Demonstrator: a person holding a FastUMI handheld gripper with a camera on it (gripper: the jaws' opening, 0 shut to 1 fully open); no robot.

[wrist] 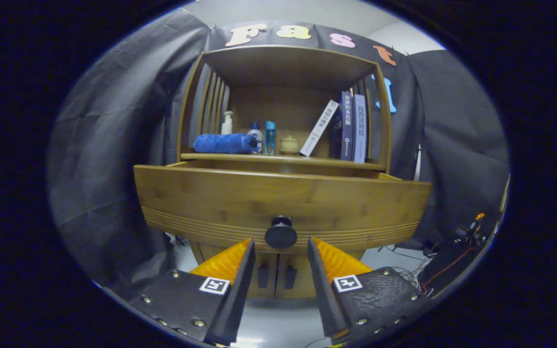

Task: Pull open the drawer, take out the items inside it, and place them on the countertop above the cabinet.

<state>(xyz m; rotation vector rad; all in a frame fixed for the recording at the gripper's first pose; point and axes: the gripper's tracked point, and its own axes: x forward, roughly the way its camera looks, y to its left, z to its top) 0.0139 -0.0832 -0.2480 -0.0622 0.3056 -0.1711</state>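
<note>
Drawer (278, 205) of a wooden cabinet (283, 145), seen from the front and slightly below, stands pulled out toward the camera; its curved front panel projects ahead of the cabinet body and carries grooved bands along the lower edge. A round dark knob (281, 232) sits at the centre of the panel, low down. The inside of the drawer is hidden behind the front panel, so its contents cannot be told.

Tool (281, 246): the two fingers are spread apart, one on each side of the knob, with their tips just short of it and slightly below; neither finger presses on the knob and nothing is held between them.

Worktop (283, 158) above the drawer, forming the floor of an open niche. On it, left to right: a rolled blue towel (224, 143) lying on its side; a white pump bottle (227, 123) behind the towel; a small bottle with a blue cap (255, 135) just beside the towel's end; a slim blue bottle (270, 137); a small pale lidded jar (289, 144); a white book (319, 127) leaning to the right against two upright books (353, 128) near the right wall.

Below the drawer, two cabinet doors (276, 278) with dark handles show between the fingers. Cables and equipment (462, 237) lie on the floor to the right.
</note>
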